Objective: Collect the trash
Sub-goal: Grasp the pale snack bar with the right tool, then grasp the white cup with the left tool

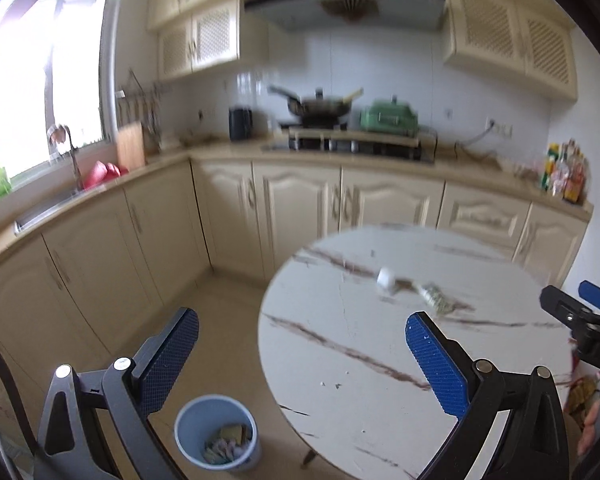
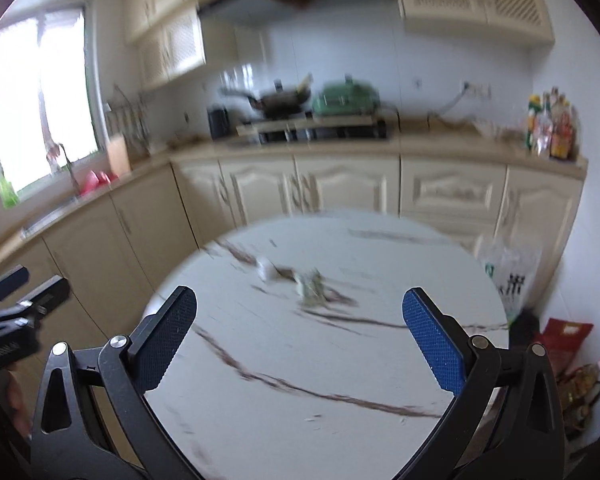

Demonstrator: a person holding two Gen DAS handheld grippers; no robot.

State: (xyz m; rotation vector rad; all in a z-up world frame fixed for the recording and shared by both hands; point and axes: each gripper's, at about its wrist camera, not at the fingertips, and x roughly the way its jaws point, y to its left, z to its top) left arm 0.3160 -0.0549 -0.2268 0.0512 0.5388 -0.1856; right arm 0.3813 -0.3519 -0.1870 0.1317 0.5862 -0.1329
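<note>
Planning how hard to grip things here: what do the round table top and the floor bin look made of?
Table top: looks like glossy marble or a marble-print slab, white with brown veins. Bin: likely matte plastic, with a thin pale-blue wall; blur leaves both uncertain.

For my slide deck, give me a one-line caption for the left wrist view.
Open left gripper above a round marble table with scraps of trash, blue bin on the floor below.

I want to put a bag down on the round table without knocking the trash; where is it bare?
The near half of the table, between both open tools and the trash, is bare apart from tiny crumbs. Mid-table is crowded: a white crumpled piece and a greenish wrapper lie close together.
</note>
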